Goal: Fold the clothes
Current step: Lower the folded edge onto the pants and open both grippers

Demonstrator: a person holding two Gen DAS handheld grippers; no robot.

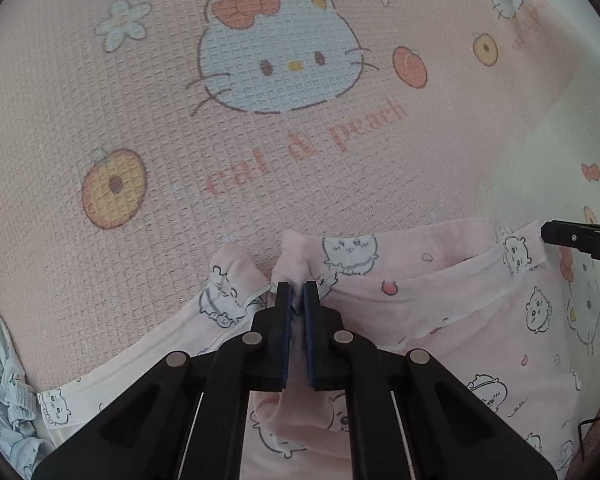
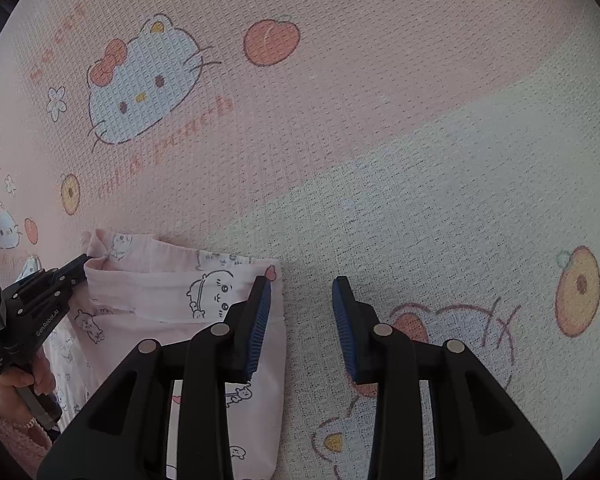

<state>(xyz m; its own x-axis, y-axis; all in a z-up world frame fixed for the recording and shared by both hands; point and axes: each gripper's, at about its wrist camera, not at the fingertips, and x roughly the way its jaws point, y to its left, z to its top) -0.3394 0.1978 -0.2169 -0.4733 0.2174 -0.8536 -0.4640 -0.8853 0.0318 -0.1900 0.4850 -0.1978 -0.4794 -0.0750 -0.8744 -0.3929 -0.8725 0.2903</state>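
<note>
Softly bunched pink printed garment [image 1: 440,304] pinched in left claw [image 1: 296,292]; right claw [image 2: 302,286] released over waffle-textured blanket [image 2: 380,160].

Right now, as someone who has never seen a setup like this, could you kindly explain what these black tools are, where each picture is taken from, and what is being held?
There is no robot here: a person holds a black two-finger gripper in each hand, and a wide-angle camera on each looks along its fingers. The left wrist view shows the left gripper pinched shut on a bunched edge of a pink garment printed with small cartoon animals. The right wrist view shows the right gripper open, one finger over the garment's edge, the other over the bedspread, gripping nothing. That pink-and-white waffle bedspread, with cat and peach prints, is the surface. A crumpled light blue garment lies at the left view's lower left.
</note>
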